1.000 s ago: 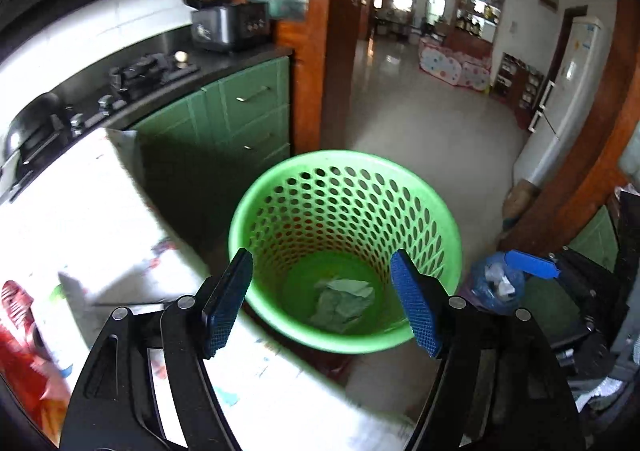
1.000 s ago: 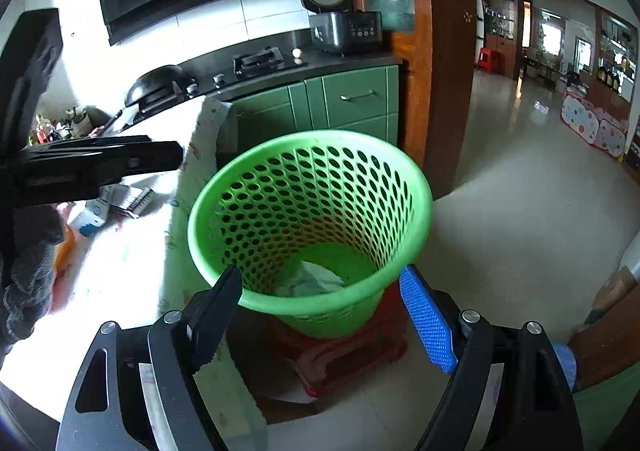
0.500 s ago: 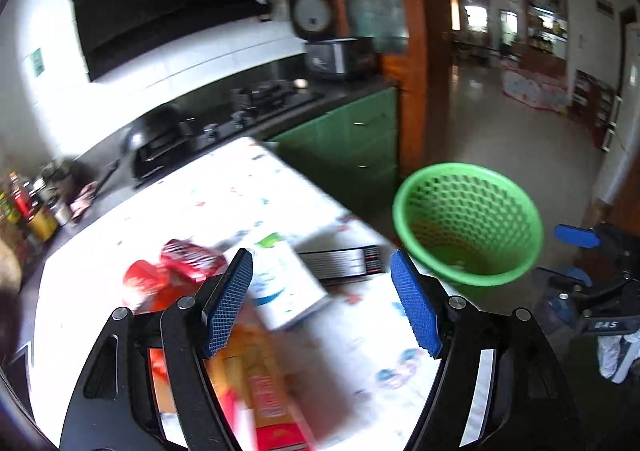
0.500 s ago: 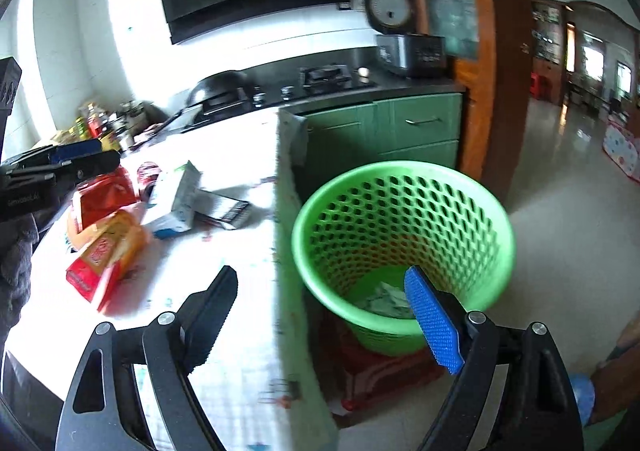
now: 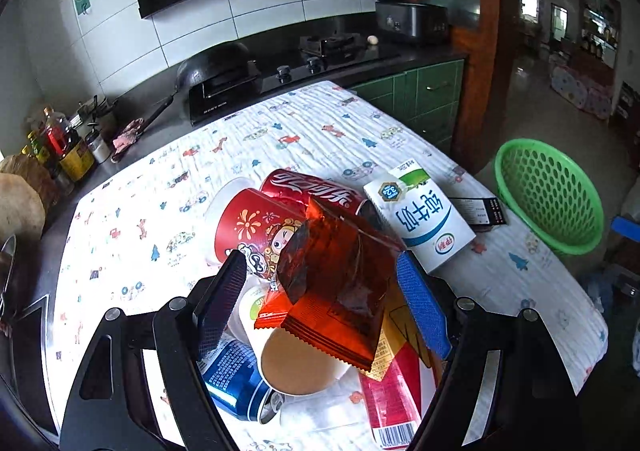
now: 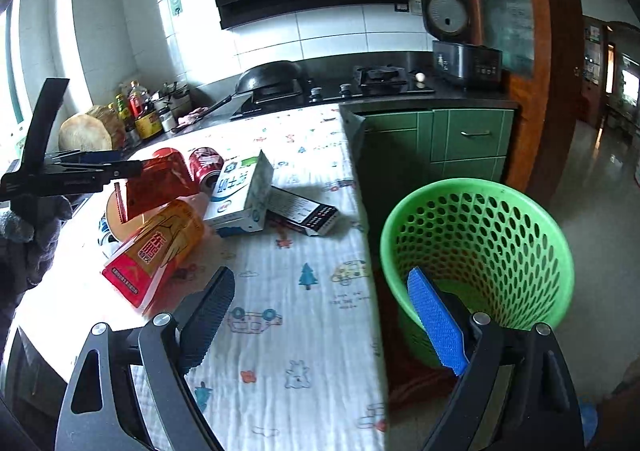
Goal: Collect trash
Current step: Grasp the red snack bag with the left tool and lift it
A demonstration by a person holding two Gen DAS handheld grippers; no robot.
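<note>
Table [image 6: 320, 331]: covered by a white cloth printed with small cars and trees. The near half of the cloth is bare. Its right edge drops straight to the floor, and its far edge lies close to the dark counter [image 5: 360, 63].

Green perforated basket [image 6: 480, 251]: stands on the floor just beside the table's right edge, mouth unobstructed. Open tiled floor extends beyond it.

Trash pile: clustered on the left half of the table, well apart from the basket.
- Red-and-yellow carton [image 6: 154, 251], lying flat.
- White milk carton [image 5: 424, 219] with blue lettering, on its side.
- Red paper cup [image 5: 252, 227] and red cola can [image 5: 316, 187], both tipped over.
- Translucent red wrapper [image 5: 340, 283], crinkled, with a serrated lower edge.
- Black flat pack [image 6: 304, 211], just beside the milk carton.

Left gripper [image 5: 320, 303]: jaws opening, spread on either side of the wrapper; contact with the pads cannot be determined.

Right gripper [image 6: 320, 315]: jaws opening, nothing between them, positioned over the table's right edge.
</note>
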